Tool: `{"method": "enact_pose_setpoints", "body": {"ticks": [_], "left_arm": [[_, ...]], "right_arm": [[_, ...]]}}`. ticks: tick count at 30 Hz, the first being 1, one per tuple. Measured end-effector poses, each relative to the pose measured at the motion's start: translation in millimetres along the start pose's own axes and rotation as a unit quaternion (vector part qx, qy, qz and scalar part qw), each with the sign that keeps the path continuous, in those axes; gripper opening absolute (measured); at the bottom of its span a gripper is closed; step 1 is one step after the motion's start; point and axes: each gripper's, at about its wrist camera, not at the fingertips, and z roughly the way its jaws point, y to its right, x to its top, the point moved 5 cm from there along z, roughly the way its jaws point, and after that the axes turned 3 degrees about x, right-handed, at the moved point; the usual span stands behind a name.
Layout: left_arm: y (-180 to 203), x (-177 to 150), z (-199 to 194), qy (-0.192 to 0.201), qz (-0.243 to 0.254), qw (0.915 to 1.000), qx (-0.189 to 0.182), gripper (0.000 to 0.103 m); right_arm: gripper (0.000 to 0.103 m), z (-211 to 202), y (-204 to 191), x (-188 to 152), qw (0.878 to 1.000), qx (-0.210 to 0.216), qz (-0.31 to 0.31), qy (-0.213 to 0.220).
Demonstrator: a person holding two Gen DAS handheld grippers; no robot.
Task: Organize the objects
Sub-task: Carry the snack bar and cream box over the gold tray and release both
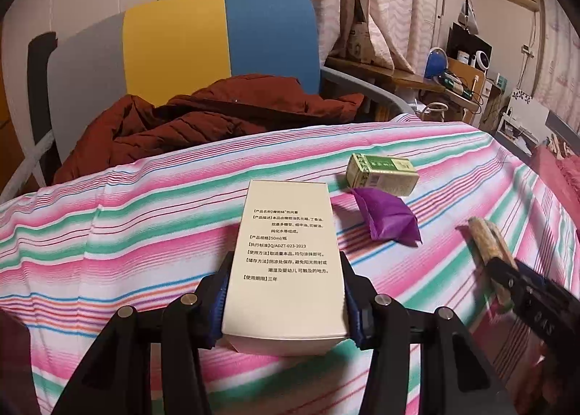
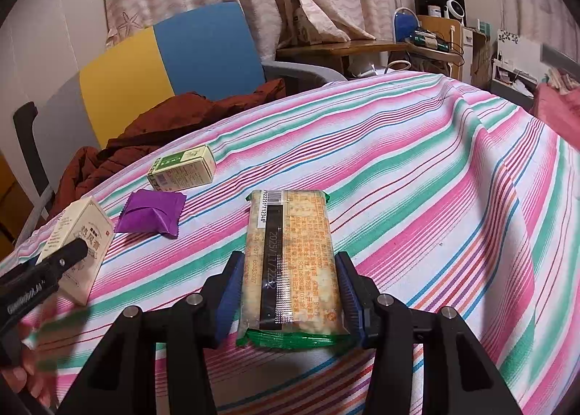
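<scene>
Between the left tongs (image 1: 286, 310) a cream box (image 1: 286, 255) is sitting clamped by its sides, while the right tongs (image 2: 290, 299) are pinching a snack packet (image 2: 291, 262) (both likely lifted for sorting), above the striped tabletop (image 2: 417, 168).

Cream carton (image 1: 286, 262): printed panel up, clamped lengthwise. Snack packet (image 2: 291, 266): clear, green-edged, barcode side up, clamped lengthwise. Green-and-cream box (image 1: 382, 174): on its side on the striped cloth. Purple pouch (image 1: 386, 221): crumpled, just beside that box.
</scene>
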Motion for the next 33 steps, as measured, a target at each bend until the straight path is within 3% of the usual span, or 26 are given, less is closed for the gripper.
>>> {"method": "enact_pose_setpoints", "body": {"ticks": [6, 16, 22, 33], "left_arm": [[-13.8, -14.1, -17.8, 0.013, -0.021, 0.9997, 0.006, 0.051], [-40.3, -44.0, -57.4, 0.04, -0.045, 0.9981, 0.012, 0.051], [-58.0, -57.8, -74.3, 0.048, -0.075, 0.996, 0.011, 0.051], [-51.7, -77.1, -107.4, 0.072, -0.054, 0.996, 0.004, 0.051]], "right_arm": [[0.05, -6.3, -6.4, 1.2, 1.0, 0.013, -0.015, 0.015], [0.05, -30.7, -47.5, -2.8, 0.993, 0.035, -0.102, 0.053], [0.05, -43.6, -68.8, -15.3, 0.988, 0.023, -0.143, 0.061], [0.05, -64.1, -111.6, -47.9, 0.972, 0.015, -0.227, 0.058]]}}
